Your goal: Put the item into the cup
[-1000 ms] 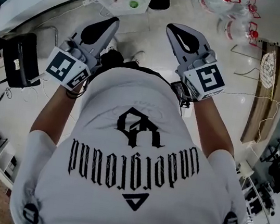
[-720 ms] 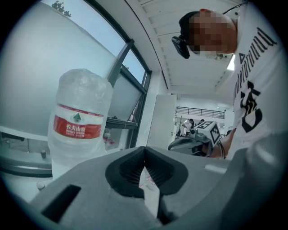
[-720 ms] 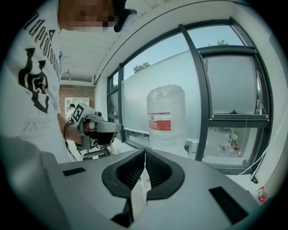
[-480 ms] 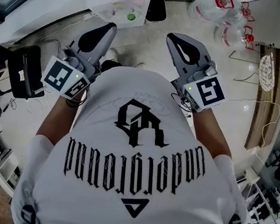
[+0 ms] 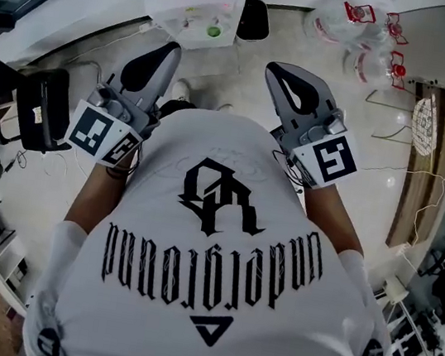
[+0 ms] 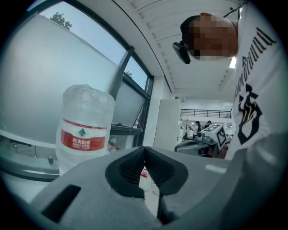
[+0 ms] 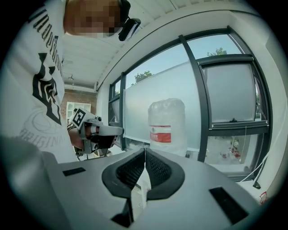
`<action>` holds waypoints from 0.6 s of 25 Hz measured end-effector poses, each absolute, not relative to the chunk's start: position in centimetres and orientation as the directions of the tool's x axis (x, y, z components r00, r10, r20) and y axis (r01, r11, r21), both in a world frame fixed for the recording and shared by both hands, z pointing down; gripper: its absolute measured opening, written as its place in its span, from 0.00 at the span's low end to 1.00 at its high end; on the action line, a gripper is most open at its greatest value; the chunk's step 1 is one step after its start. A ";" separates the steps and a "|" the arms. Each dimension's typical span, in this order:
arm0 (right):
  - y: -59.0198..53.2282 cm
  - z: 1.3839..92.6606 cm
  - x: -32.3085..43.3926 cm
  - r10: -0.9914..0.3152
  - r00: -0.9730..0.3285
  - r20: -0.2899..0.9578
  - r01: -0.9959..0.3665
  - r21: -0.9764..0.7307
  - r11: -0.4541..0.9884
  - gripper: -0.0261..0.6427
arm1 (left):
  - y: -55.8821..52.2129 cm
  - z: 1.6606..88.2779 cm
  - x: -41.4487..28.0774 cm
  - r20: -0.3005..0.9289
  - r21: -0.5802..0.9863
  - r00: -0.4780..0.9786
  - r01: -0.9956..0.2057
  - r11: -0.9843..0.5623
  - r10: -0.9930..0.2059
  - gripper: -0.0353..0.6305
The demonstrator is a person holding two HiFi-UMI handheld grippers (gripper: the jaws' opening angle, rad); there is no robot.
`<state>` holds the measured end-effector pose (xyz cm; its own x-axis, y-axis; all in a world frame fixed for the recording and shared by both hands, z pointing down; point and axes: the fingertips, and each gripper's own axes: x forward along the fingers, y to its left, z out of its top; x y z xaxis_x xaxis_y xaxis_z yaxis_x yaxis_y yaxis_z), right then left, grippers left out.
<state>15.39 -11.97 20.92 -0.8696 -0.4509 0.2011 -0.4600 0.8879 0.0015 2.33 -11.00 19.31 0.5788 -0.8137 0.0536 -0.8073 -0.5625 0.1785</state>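
No cup and no item show clearly in any view. My left gripper point(image 5: 166, 48) and right gripper point(image 5: 280, 70) are held up in front of the person's white printed shirt point(image 5: 213, 238), both pointing away from the body. In the left gripper view the jaws point(image 6: 144, 149) are pressed together with nothing between them. The right gripper point(image 7: 145, 151) is shut and empty as well. Each gripper view shows the other gripper beside the shirt: the right one point(image 6: 204, 138) and the left one point(image 7: 92, 130).
A white water dispenser point(image 5: 195, 5) with a big clear bottle point(image 6: 85, 130) point(image 7: 167, 126) stands ahead by the windows; small things on its top, one green point(image 5: 215, 31), are too small to tell. Empty bottles point(image 5: 363, 32) lie far right. A black chair point(image 5: 37, 106) is at left.
Both grippers stay shut in front of the chest and have lifted slightly. The head view has drifted a little, so the dispenser and the chair have shifted in the picture.
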 end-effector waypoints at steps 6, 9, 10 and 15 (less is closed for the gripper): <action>-10.0 21.0 13.0 -0.416 -0.889 0.194 -0.425 -0.005 0.905 0.06 | -9.3 19.5 0.1 0.059 0.185 0.561 -0.819 -0.543 -0.826 0.08; -8.9 20.7 11.6 -0.406 -0.895 0.183 -0.415 -0.013 0.910 0.06 | -8.6 19.3 -1.5 0.050 0.196 0.556 -0.820 -0.538 -0.830 0.07; -8.5 20.6 11.1 -0.405 -0.896 0.183 -0.414 -0.014 0.910 0.06 | -8.4 19.2 -2.0 0.046 0.197 0.556 -0.819 -0.538 -0.830 0.07; -6.7 20.3 7.9 -0.419 -0.888 0.191 -0.430 -0.017 0.903 0.06 | -6.5 19.0 -5.2 0.048 0.204 0.573 -0.807 -0.554 -0.818 0.07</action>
